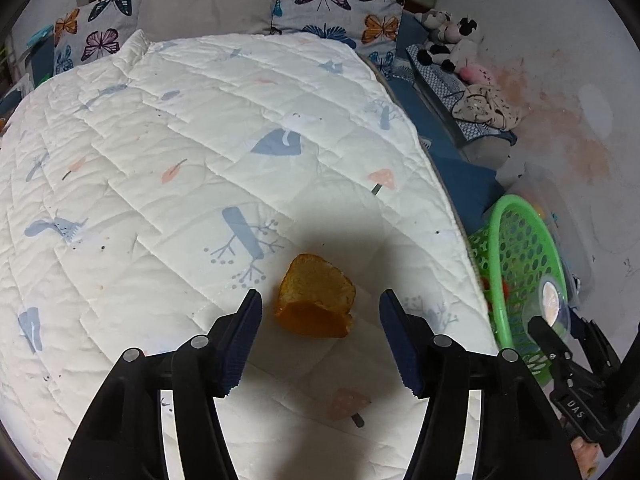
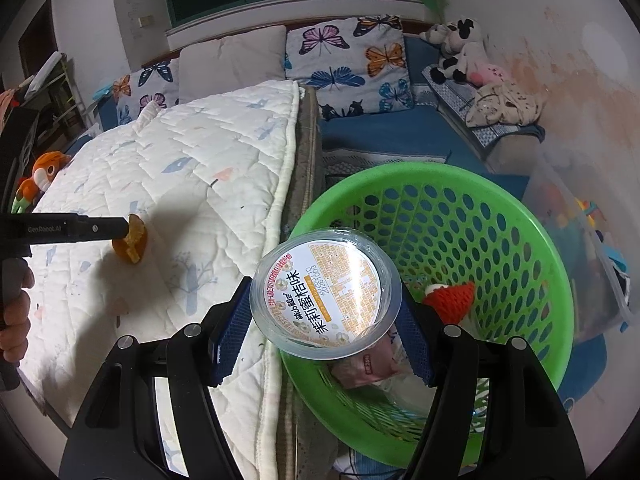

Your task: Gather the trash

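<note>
My left gripper (image 1: 320, 308), jaws released, flanks the orange peel (image 1: 315, 296) near the bed's edge; my right gripper (image 2: 326, 312) grasps a plastic cup (image 2: 325, 294) above the green basket (image 2: 532, 216).

"GenRobot.AI" on the left tool (image 2: 127, 227); cup lid (image 2: 325, 295) reads 茉莉蜜桔味 (dates unclear).

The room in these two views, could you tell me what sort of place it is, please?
Most likely a home bedroom, perhaps a child's. A bed under a white quilt fills the view, butterfly-print pillows line its head, and plush toys sit in the corner by the wall.
</note>
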Available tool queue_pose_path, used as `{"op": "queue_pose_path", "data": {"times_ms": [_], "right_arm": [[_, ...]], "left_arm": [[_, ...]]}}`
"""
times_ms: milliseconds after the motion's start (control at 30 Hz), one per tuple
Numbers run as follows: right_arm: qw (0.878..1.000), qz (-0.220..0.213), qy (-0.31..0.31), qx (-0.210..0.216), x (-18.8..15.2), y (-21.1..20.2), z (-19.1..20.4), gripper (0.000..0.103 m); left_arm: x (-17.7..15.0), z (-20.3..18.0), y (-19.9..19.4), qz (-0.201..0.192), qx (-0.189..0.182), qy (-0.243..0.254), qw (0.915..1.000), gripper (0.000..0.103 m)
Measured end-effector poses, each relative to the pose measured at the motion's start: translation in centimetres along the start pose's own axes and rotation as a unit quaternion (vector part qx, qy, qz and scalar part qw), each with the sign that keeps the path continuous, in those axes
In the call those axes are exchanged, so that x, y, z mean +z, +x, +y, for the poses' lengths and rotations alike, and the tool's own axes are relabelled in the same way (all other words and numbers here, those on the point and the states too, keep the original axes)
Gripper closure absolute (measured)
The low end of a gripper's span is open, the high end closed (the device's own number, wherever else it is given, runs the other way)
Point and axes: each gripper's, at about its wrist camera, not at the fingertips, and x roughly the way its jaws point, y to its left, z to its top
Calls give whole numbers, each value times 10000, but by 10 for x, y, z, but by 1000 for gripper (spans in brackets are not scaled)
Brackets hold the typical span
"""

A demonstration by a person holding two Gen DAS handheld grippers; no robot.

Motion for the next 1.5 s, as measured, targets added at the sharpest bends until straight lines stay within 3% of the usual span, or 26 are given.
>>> {"op": "queue_pose_path", "data": {"times_ms": [433, 500, 700, 767, 1200, 1500], "right_arm": [[9999, 95, 101, -85, -9, 5, -16, 36], [9998, 114, 130, -106, -10, 5, -18, 36], [9995, 138, 229, -142, -13, 3, -26, 35], [9994, 155, 270, -176, -14, 1, -30, 30], [9985, 12, 466, -291, -25, -29, -50, 25], [9979, -60, 541, -350, -42, -49, -64, 25]], "left_arm": [[2, -3, 32, 147, 298, 301, 9990, 43], [2, -4, 31, 111, 288, 348, 9989, 51], [4, -3, 25, 72, 144, 357, 9992, 68], [3, -3, 21, 62, 83, 337, 9994, 70], [1, -40, -6, -120, -258, 577, 9979, 74], [-3, -98, -10, -99, -674, 888, 9937, 74]]}}
